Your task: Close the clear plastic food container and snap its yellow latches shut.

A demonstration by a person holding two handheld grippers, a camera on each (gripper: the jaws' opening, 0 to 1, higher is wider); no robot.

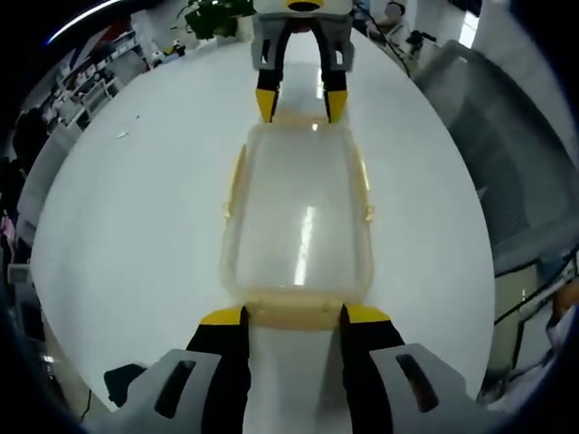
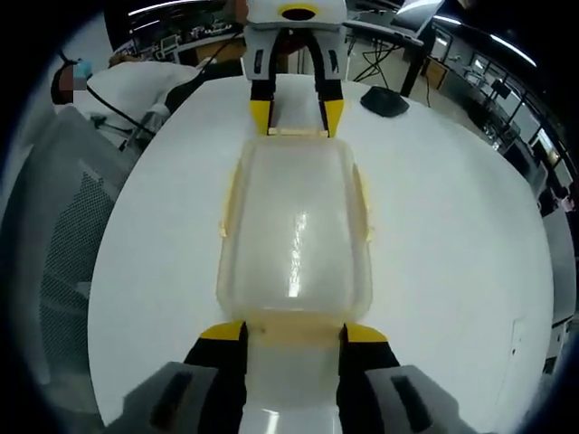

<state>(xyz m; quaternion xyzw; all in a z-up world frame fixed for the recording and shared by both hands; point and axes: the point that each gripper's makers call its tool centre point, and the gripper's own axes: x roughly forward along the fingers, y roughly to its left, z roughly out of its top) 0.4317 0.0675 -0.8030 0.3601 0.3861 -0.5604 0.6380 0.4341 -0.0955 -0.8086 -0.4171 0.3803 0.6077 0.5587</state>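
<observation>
Container (image 1: 298, 231) mid-frame on white table (image 1: 136, 226), lid on. Left gripper (image 1: 294, 318) and right gripper (image 2: 294, 334) at opposite ends, jaws spread, each straddling an end latch (image 1: 291, 312).

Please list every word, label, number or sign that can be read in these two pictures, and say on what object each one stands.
None: no text can be read.
The container and its yellow latches show no label.
The white table has no markings.
The background shelves are too blurred to read.
</observation>
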